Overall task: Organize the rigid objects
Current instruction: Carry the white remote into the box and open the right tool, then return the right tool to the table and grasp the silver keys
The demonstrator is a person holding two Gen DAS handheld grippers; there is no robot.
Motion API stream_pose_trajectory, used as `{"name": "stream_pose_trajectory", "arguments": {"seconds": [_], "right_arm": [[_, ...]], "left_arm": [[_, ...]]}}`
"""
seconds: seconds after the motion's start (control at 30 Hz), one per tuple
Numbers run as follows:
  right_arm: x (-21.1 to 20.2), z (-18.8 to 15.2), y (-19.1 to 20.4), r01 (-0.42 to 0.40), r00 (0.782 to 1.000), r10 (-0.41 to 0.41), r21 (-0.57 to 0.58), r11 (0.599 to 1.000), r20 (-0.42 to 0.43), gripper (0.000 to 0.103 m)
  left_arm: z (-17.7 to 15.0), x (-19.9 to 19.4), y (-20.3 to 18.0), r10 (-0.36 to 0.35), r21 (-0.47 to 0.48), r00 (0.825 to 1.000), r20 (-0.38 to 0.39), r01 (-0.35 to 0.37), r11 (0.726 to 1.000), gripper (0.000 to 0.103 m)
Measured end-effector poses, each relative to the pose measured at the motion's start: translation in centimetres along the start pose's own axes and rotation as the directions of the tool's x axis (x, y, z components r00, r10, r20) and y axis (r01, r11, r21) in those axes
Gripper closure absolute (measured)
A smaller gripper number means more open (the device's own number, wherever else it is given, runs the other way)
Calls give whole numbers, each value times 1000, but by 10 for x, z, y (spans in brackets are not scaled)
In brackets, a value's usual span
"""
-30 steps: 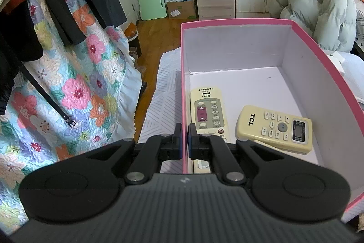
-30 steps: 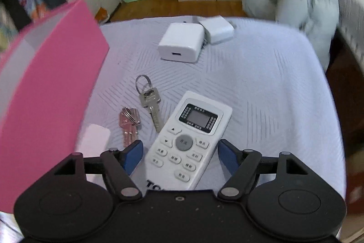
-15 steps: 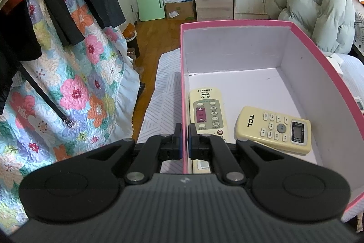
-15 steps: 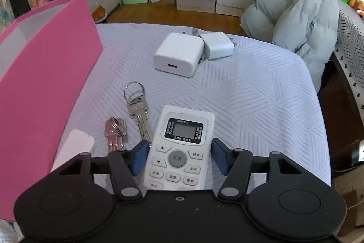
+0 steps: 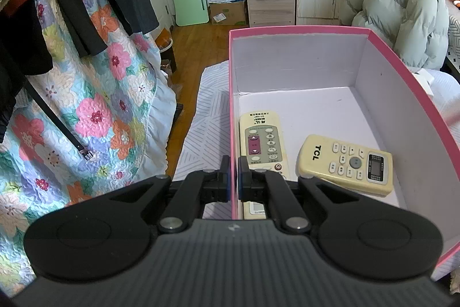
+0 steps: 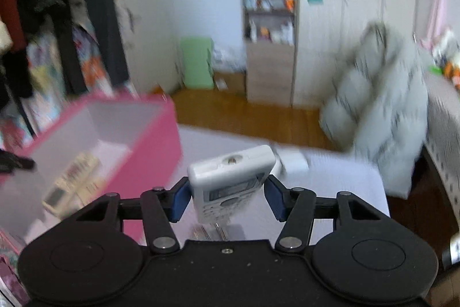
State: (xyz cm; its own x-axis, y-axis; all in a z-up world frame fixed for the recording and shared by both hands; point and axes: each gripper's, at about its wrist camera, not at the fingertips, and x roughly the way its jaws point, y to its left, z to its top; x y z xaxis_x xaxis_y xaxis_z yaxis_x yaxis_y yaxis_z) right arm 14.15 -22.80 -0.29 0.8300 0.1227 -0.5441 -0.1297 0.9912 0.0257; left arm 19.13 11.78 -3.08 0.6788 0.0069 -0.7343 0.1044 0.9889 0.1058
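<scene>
While the pink box sits on the bed cover, two yellowed remotes lie on its white floor: a long one along the left wall and a TCL remote lying askew beside it. Left hand-held gripper is clamped on the box's near left wall, one finger outside, one inside; same hold as a second ago. Right hand-held gripper has just been closing, and its blue pads now press the sides of the white remote. That remote lay flat on the cover a second ago; it is now raised clear of it, tilted end-up, just right of the box. Keys lie on the cover beneath it. Right view is motion-blurred.
</scene>
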Motion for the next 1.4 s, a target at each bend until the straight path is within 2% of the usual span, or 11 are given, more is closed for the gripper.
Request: {"name": "stream_pose_trajectory", "arguments": {"seconds": [0.13, 0.33, 0.4, 0.57, 0.63, 0.73, 0.8, 0.97, 1.07, 1.27, 1.4], "right_arm": [[-19, 24, 16, -84, 987, 88, -37, 996, 131, 42], [-32, 57, 47, -247, 935, 276, -149, 957, 224, 42], [-23, 63, 58, -281, 930, 312, -173, 944, 192, 42], [11, 57, 93, -283, 948, 312, -281, 917, 64, 42], [26, 50, 105, -266, 957, 288, -348, 899, 12, 42], [40, 34, 129, -166, 978, 208, -512, 843, 25, 42], [52, 29, 137, -166, 983, 184, -556, 814, -23, 42], [82, 30, 155, -175, 983, 103, -616, 768, -152, 42], [104, 29, 161, -232, 961, 69, -638, 734, -269, 43], [116, 38, 146, -220, 966, 114, -507, 833, -233, 42], [87, 54, 111, -304, 951, 265, -313, 900, -161, 40]], "left_arm": [[0, 0, 0, 1, 2, 1000, 0, -1, 1000, 100], [0, 0, -2, 0, 3, 1000, 0, 0, 1000, 100], [1, 1, -1, -1, 5, 1000, 2, 1, 1000, 100], [1, 0, 0, -9, 4, 1000, 8, 9, 1000, 100], [1, 0, 0, -14, 5, 1000, 10, 14, 1000, 100], [1, -2, 2, -26, -8, 1000, 11, 26, 1000, 100], [0, -4, 3, -32, -11, 999, 19, 32, 999, 100], [0, -5, 4, -39, -15, 999, 18, 39, 999, 100], [0, -5, 6, -43, -21, 999, 17, 44, 999, 100], [1, -5, 6, -43, -24, 999, 17, 43, 999, 100], [2, -5, 5, -40, -20, 999, 18, 40, 999, 100]]}}
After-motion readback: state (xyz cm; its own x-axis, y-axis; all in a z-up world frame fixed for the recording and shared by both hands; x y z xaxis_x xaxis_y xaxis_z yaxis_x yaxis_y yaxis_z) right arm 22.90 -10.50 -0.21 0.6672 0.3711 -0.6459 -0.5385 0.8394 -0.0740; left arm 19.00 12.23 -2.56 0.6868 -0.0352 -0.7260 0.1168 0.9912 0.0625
